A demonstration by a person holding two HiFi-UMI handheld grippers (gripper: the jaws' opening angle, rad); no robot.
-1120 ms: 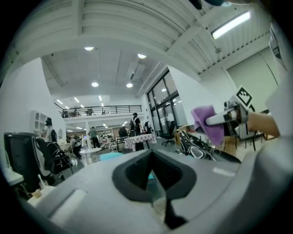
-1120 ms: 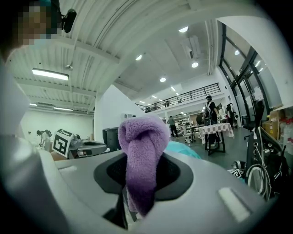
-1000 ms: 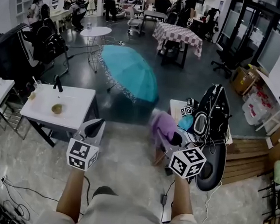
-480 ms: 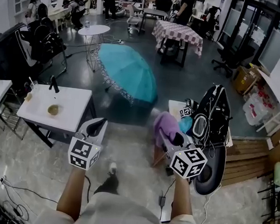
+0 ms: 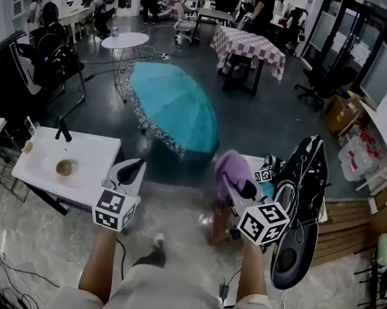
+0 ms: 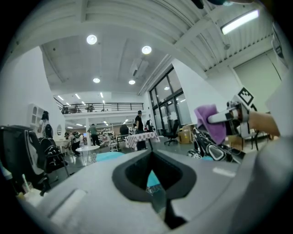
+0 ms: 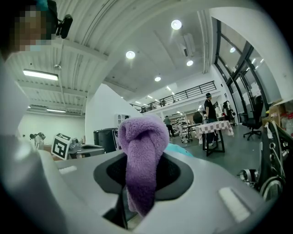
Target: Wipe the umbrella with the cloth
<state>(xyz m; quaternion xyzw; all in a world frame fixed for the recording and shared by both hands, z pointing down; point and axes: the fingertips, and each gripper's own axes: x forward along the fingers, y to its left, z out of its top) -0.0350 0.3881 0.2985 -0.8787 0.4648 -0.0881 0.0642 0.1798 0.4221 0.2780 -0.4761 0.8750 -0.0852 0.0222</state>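
Note:
The open teal umbrella (image 5: 174, 108) lies on its side on the dark floor ahead of me. A purple cloth (image 5: 229, 168) hangs bunched from my right gripper (image 5: 236, 188), whose jaws are shut on it; in the right gripper view the cloth (image 7: 142, 146) fills the space between the jaws. My left gripper (image 5: 133, 168) is held level to the left of it, shut and with nothing in it (image 6: 153, 183). A strip of teal umbrella (image 6: 152, 177) shows past the left jaws. Both grippers are short of the umbrella and do not touch it.
A white table (image 5: 89, 155) with a small bowl (image 5: 64, 167) stands at my left. Black bags and helmets (image 5: 302, 187) are piled at the right. Behind the umbrella are a round white table (image 5: 124, 41), a checkered table (image 5: 250, 46) and several people.
Both grippers and I have moved forward towards the umbrella, which now looks nearer. The white table has slid left in the head view. The cloth stays gripped.

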